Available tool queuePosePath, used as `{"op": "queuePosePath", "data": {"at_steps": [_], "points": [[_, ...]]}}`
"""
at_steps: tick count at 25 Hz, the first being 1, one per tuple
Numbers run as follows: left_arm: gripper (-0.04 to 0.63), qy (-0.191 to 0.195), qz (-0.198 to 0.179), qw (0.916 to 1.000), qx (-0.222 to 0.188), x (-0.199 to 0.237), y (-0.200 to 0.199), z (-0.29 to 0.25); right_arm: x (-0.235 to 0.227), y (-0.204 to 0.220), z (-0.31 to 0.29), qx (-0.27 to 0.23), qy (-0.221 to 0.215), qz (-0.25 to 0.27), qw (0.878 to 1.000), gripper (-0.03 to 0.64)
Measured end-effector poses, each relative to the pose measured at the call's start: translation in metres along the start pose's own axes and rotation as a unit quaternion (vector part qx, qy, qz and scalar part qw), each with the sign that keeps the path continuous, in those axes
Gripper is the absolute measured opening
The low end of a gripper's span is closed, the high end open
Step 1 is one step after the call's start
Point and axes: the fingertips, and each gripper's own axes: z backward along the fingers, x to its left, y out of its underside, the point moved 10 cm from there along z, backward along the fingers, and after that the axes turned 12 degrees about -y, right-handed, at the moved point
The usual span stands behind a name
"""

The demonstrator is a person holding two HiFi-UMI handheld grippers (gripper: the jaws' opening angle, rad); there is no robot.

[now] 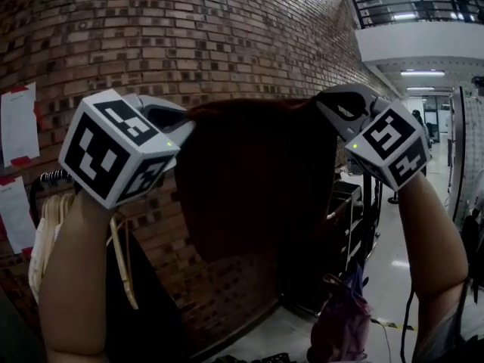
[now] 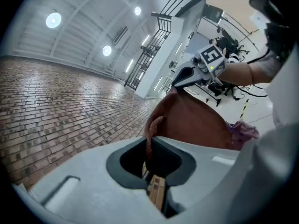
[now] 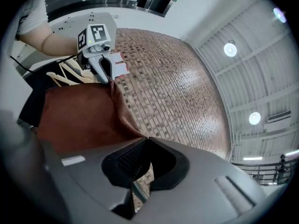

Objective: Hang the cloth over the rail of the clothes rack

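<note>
A reddish-brown cloth (image 1: 257,180) hangs spread between my two grippers, both held high in front of a brick wall. My left gripper (image 1: 187,121) is shut on the cloth's upper left corner, and my right gripper (image 1: 321,103) is shut on the upper right corner. In the left gripper view the cloth (image 2: 196,120) runs from my jaws across to the right gripper (image 2: 175,84). In the right gripper view the cloth (image 3: 79,118) stretches away to the left gripper (image 3: 106,77). The clothes rack's black rail (image 1: 45,178) shows low at the left, below my left gripper.
Wooden hangers (image 1: 121,255) and a dark garment (image 1: 144,301) hang on the rack. Papers (image 1: 19,123) are pinned to the brick wall (image 1: 227,36). Black shelving (image 1: 344,225) and a purple bundle (image 1: 340,316) stand at the lower right, on a shiny floor.
</note>
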Motion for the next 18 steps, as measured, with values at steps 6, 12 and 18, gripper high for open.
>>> {"op": "queuePosePath", "data": {"at_steps": [6, 12, 18], "points": [[0.028, 0.013, -0.01, 0.9981, 0.06, 0.043, 0.023, -0.08, -0.038, 0.004, -0.082, 0.054, -0.019, 0.02, 0.998, 0.014], [0.028, 0.074, -0.005, 0.9887, 0.131, 0.06, 0.05, -0.145, -0.045, 0.018, -0.147, 0.146, -0.075, 0.044, 0.985, 0.014], [0.029, 0.132, -0.029, 0.9725, 0.19, 0.05, 0.069, -0.171, -0.028, 0.028, -0.171, 0.2, -0.134, 0.068, 0.968, 0.014]]}}
